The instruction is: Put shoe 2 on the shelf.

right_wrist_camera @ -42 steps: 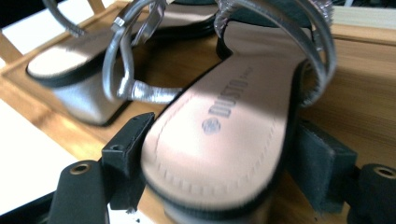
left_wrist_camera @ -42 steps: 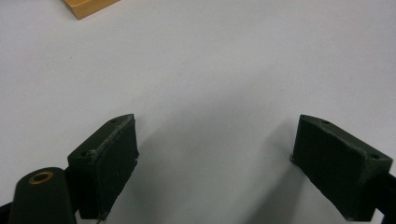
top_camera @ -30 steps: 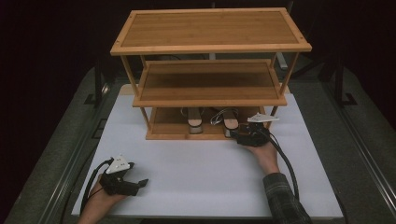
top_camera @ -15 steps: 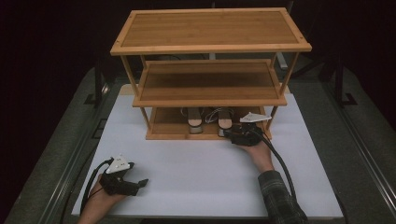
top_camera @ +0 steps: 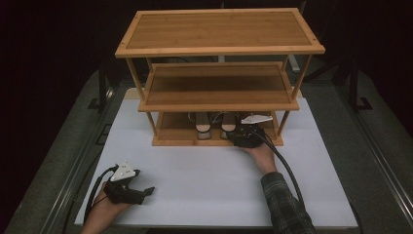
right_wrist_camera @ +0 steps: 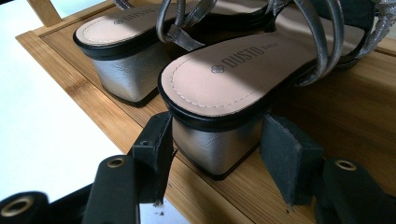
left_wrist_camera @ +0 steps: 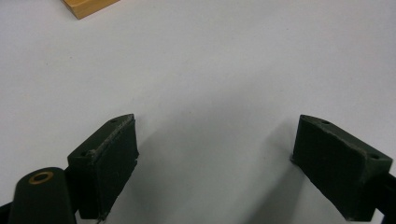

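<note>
Two silver block-heel sandals stand side by side on the bottom board of a wooden rack (top_camera: 175, 142). My right gripper (top_camera: 234, 138) reaches in from the front, and its pads press both sides of the right sandal's (top_camera: 229, 125) heel. In the right gripper view the gripper (right_wrist_camera: 215, 151) clamps that silver heel under the right sandal's (right_wrist_camera: 243, 70) insole. The left sandal (right_wrist_camera: 116, 51) stands just beyond it. The left sandal (top_camera: 203, 127) sits close beside the held one. My left gripper (top_camera: 145, 193) rests at the near left of the table. Its jaws are wide apart, and the left gripper (left_wrist_camera: 215, 158) has only white tabletop between them.
The rack has a middle shelf (top_camera: 219, 83) and a top shelf (top_camera: 219, 29), both bare, over the bottom board (right_wrist_camera: 74, 93). It stands at the back of a white tabletop (top_camera: 204, 185). A cable (top_camera: 285, 170) trails from the right gripper along the sleeve. Dark surroundings flank the table.
My right gripper has slid to the left along the bottom shelf's front, and the right sandal has come with it, closer to the left sandal. The left gripper has stayed put.
</note>
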